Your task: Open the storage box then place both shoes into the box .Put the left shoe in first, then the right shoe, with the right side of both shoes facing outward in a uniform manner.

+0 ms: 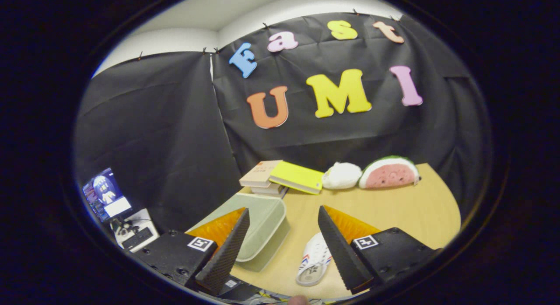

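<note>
My hand-held gripper [284, 248] is spread wide, both fingers [225, 252] apart and nothing pinched between them. It hangs above the wooden bench [393, 208], tilted, looking down and forward. Just ahead of the left finger sits the storage box [262, 226], pale green, its lid down; the finger partly covers its near corner from where I look. Between the two fingers, nearer the right one, I've got a white shoe [313, 263] lying on the bench, with red and blue marks on its side, well clear of the box. Part of it is hidden behind the right finger. I can only make out one shoe from here.

Beyond the box, at the back of the bench, there's a stack of books [262, 178] with a yellow book [297, 176] leaning on it. Just beside those, a white plush [342, 175], and touching it a watermelon-slice plush [388, 172]. Off the bench, past the left finger, a lit monitor [105, 193].
</note>
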Demonstrator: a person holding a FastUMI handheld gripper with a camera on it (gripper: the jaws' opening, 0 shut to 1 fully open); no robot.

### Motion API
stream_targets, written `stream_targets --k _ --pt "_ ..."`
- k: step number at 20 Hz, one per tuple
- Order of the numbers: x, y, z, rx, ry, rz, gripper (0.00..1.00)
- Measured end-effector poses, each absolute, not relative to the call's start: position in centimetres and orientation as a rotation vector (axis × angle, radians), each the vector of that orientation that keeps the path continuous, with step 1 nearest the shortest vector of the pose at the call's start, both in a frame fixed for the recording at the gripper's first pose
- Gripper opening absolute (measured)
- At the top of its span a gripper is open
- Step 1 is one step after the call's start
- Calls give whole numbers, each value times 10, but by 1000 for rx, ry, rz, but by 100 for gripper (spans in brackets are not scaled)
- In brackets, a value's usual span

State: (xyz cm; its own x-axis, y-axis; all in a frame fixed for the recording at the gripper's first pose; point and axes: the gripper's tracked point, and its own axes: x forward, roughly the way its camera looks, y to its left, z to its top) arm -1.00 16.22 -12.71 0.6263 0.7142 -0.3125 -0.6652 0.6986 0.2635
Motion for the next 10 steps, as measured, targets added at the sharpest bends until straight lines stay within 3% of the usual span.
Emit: stream_targets --k 4,10 --pt "-14 194 -165 205 585 982 100" --pt "-1 229 -222 328 805 1119 100"
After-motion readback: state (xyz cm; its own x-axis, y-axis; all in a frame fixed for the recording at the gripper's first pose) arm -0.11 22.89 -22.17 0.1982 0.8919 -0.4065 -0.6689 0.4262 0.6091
